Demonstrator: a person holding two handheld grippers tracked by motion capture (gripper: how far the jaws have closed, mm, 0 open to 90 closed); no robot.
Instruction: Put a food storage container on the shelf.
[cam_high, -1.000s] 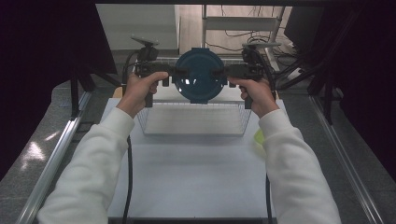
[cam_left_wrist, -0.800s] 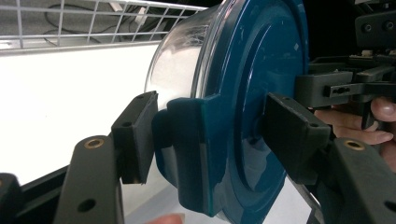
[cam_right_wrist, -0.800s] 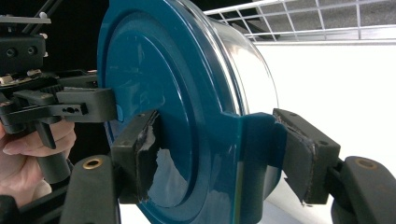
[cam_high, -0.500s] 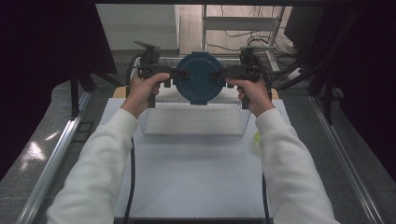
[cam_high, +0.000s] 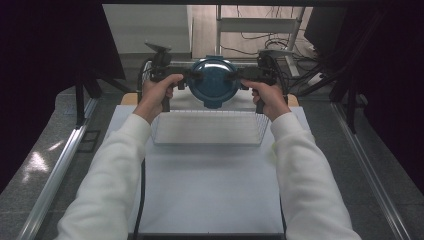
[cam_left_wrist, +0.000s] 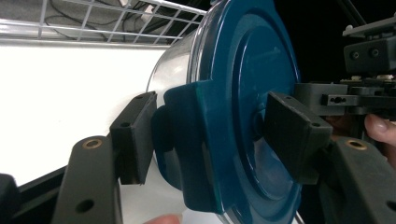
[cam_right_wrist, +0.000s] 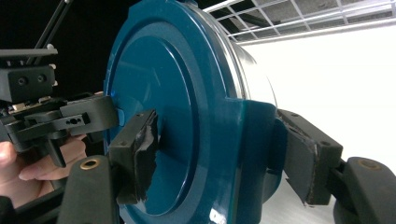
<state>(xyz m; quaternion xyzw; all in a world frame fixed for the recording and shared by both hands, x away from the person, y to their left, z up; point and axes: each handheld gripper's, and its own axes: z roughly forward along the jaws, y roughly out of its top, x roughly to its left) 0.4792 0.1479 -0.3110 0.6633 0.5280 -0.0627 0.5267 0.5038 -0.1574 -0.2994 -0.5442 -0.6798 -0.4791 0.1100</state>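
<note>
Both the left gripper (cam_high: 196, 76) and right gripper (cam_high: 233, 76) pinch their black fingers on a glossy, round blue-lidded container (cam_high: 215, 82).

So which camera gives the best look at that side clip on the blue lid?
The left gripper view: the lid's latch tab sits large between the jaws. The right gripper view shows the opposite tab close too. The high view shows the container small, tabs hidden by grippers.

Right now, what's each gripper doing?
Left gripper: shut on the blue lid's clasp.
Right gripper: shut on the lid's opposite clasp.
</note>
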